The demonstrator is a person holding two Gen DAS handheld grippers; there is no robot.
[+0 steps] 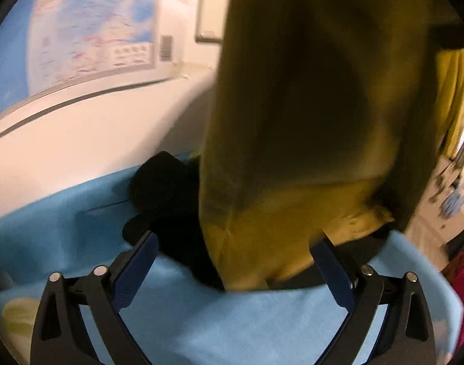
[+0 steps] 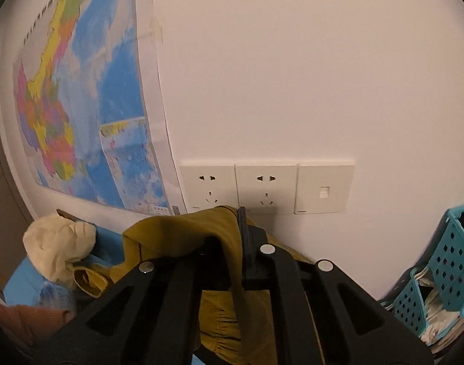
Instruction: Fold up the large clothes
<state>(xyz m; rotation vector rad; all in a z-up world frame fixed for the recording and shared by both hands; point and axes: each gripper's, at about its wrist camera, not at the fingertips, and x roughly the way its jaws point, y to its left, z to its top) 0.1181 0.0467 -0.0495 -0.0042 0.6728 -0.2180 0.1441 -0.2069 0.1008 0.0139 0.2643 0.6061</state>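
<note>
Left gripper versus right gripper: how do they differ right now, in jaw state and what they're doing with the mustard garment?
The left gripper has its jaws spread wide and holds nothing; the right gripper is shut on the mustard garment.
The left gripper sits low over the blue sheet, with the garment's hanging end between its fingers; the right gripper is raised toward the wall sockets, cloth draped over it.
Both share the same black linkage build.
</note>
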